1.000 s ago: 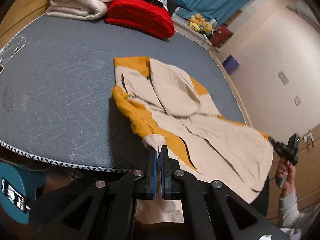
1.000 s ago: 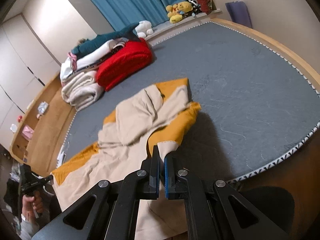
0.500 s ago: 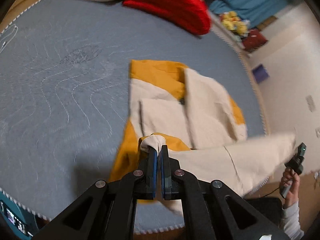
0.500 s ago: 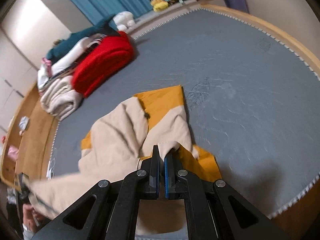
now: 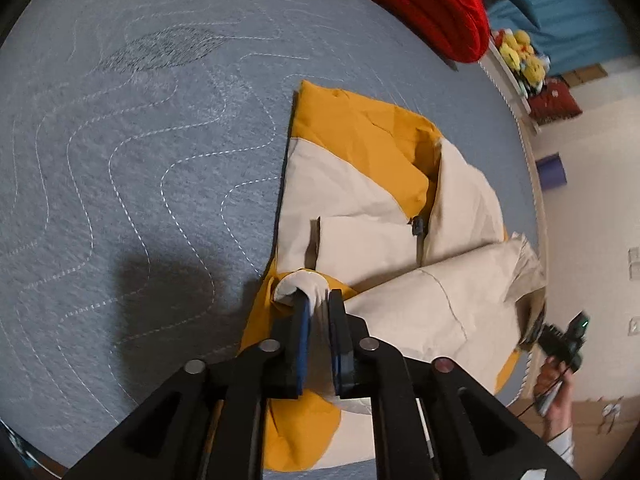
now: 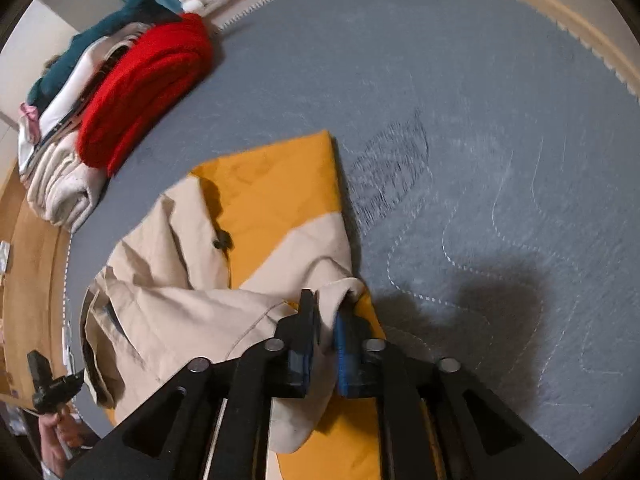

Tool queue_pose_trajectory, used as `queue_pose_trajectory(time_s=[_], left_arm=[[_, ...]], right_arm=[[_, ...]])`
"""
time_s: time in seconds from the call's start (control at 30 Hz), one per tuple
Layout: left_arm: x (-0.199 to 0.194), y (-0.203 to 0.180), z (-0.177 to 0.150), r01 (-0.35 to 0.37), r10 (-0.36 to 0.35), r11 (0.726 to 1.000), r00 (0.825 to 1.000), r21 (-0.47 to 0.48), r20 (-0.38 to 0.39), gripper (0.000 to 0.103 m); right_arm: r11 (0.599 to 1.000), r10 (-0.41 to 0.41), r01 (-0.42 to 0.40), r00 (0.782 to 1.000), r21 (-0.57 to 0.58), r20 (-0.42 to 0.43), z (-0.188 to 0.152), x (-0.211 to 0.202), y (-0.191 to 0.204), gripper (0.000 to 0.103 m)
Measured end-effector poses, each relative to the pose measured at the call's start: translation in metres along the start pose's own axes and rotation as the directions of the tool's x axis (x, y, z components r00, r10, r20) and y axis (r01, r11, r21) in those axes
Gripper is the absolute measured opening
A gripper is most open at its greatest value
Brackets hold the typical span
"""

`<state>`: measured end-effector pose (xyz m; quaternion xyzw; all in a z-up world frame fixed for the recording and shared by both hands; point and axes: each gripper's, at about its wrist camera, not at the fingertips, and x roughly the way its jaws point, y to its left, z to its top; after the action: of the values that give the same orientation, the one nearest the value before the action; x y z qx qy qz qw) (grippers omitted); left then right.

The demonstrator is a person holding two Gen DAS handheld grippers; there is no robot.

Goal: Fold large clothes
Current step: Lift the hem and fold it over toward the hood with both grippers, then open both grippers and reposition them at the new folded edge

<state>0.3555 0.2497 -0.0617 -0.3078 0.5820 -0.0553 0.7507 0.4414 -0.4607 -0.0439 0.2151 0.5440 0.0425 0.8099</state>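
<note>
A large beige and mustard-yellow garment [image 5: 360,200] lies on the grey quilted mattress [image 5: 120,140], its lower half lifted and carried over the upper half. My left gripper [image 5: 318,300] is shut on a beige hem corner [image 5: 300,282] of it. In the right wrist view the same garment [image 6: 272,200] shows, and my right gripper [image 6: 326,312] is shut on its other beige hem corner [image 6: 344,290]. Each gripper appears small in the other's view, the right one [image 5: 560,340] and the left one [image 6: 52,388]. Both hold the cloth just above the garment.
A red folded blanket [image 6: 140,92] and a stack of white and teal folded textiles [image 6: 60,160] lie at the mattress's far side. Yellow plush toys [image 5: 520,60] sit on a ledge by the blue curtain. The wooden bed frame [image 6: 560,12] rims the mattress.
Both grippers have moved forward over the mattress with the hem, from its near edge to above the garment's middle. The lower half has folded over. The jaws have stayed shut.
</note>
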Motion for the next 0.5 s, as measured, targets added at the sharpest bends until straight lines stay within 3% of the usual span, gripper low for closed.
queue_pose_trajectory(time_s=[0.17,0.3,0.43,0.5], left_arm=[[-0.027,-0.002,-0.007,0.003,-0.005,1.0,0.999,0.025,0.053,0.02],[-0.056,0.002,-0.016,0.024,-0.027,0.999,0.991,0.029,0.134,0.024],[-0.068,0.006,-0.026,-0.05,0.04,0.997,0.985,0.06,0.167,0.036],[-0.063,0.007,-0.03,-0.081,0.069,0.994,0.987,0.076,0.148,0.038]], right_arm=[[0.997,0.063,-0.064,0.998,0.037,0.024,-0.004,-0.015,-0.012,0.021],[0.998,0.067,-0.066,0.991,-0.011,0.114,-0.011,-0.048,-0.006,0.031],[0.998,0.035,-0.022,0.972,-0.06,0.233,-0.017,-0.084,-0.006,0.045],[0.996,0.017,0.003,0.971,-0.084,0.239,-0.02,-0.089,-0.006,0.048]])
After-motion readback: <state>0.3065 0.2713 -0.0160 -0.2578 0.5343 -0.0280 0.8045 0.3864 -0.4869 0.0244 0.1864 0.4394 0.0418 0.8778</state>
